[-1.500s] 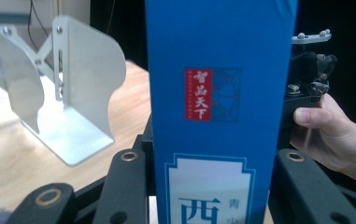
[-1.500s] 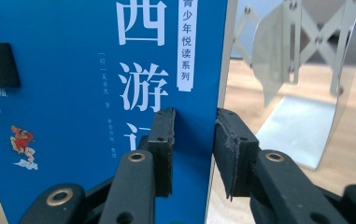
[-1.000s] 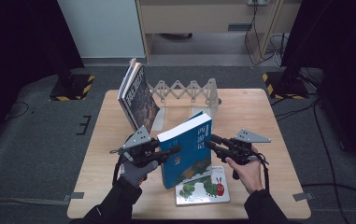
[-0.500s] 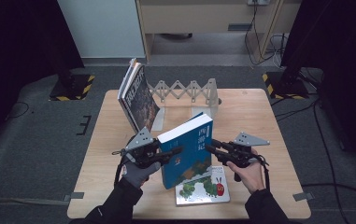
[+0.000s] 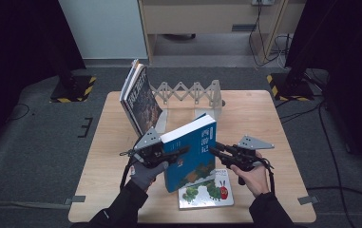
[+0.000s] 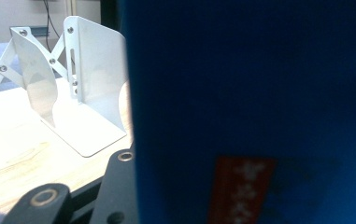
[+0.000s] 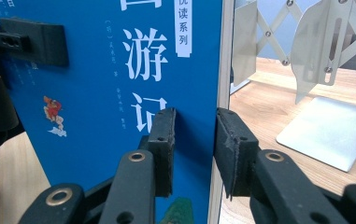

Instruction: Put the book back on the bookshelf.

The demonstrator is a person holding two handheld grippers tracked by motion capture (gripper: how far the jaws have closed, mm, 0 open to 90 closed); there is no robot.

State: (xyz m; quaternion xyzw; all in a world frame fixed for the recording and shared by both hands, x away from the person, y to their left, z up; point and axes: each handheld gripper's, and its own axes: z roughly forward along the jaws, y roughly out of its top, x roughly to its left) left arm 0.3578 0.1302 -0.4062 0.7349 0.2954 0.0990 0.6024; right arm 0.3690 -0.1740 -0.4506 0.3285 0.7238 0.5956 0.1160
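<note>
My right gripper [image 7: 194, 154] is clamped on the near-right edge of the blue book [image 5: 193, 152]; its jaws have just been closing, and in the right gripper view one pad sits on the printed cover while the other presses the back, with the page edges between them. My left gripper [image 5: 169, 153] grasps the same book from the left, one jaw lying across the cover up near the top, as the right gripper view shows it, and the left gripper view has dark blue cover right up against the lens. Between the two, the book stands upright and tilted in the middle of the wooden table [image 5: 264, 118], its lower corner just over a caterpillar picture book [image 5: 207, 192] that lies flat at the near edge. Farther off, the white folding book rack [image 5: 193, 92] stretches across the far side, one of its plates just beyond the blue book. At the rack's left end a couple of dark books [image 5: 138, 97] lean upright.
</note>
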